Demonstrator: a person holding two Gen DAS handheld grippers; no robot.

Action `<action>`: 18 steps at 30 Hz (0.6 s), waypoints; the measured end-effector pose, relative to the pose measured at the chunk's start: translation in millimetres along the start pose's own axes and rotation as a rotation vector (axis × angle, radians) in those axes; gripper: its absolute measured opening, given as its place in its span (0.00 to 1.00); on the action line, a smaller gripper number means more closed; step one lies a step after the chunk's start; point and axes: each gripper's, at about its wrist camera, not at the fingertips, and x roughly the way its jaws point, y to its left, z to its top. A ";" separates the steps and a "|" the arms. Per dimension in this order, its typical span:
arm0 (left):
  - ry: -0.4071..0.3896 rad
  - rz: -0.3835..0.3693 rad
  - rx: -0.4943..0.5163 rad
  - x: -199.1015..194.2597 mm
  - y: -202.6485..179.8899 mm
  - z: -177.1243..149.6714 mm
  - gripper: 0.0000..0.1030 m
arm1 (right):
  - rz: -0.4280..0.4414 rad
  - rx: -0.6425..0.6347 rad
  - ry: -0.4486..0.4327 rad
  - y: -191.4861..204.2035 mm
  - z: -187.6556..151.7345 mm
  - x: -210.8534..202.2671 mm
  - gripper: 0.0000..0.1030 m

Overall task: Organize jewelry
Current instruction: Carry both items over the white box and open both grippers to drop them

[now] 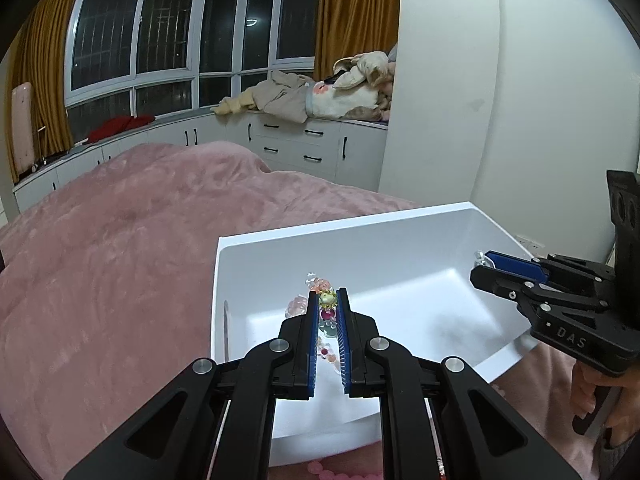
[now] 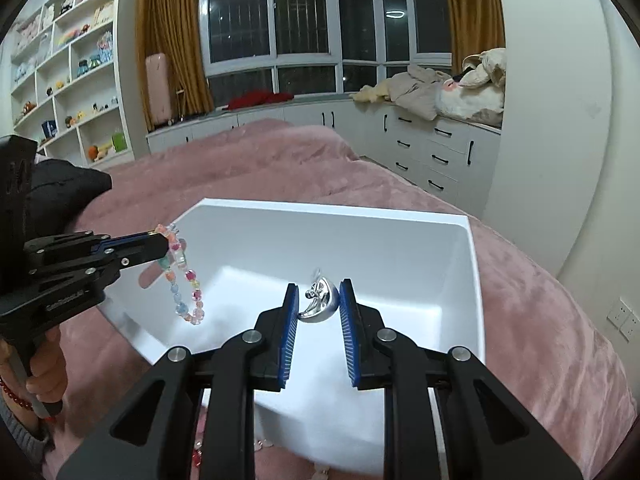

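Note:
A white plastic bin sits on the pink bed. My left gripper is shut on a colourful beaded bracelet. In the right wrist view the bracelet hangs from the left gripper over the bin's left side. My right gripper is shut on a silver clip-like jewelry piece and holds it over the bin's inside. In the left wrist view the right gripper sits over the bin's right rim with the silver piece at its tip.
A pink blanket covers the bed around the bin. More pink beads lie on the blanket at the bin's near edge. White drawers with piled clothes line the window wall. Shelves stand at the left.

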 end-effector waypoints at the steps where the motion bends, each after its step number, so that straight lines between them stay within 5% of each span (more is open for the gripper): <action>1: 0.006 0.006 0.003 2.7 -0.3 -0.7 0.13 | 0.000 0.004 0.002 0.3 0.5 1.6 0.21; 12: 0.025 -0.015 -0.022 8.6 4.9 -2.2 0.14 | 0.013 0.046 -0.005 -9.0 -3.8 4.7 0.23; 15: 0.014 -0.019 -0.030 1.7 6.1 -1.8 0.30 | 0.009 0.048 -0.025 -7.6 -2.1 -1.7 0.36; 18: -0.024 -0.016 -0.034 -10.2 5.1 -1.9 0.59 | 0.012 0.042 -0.078 -2.3 -1.5 -20.1 0.68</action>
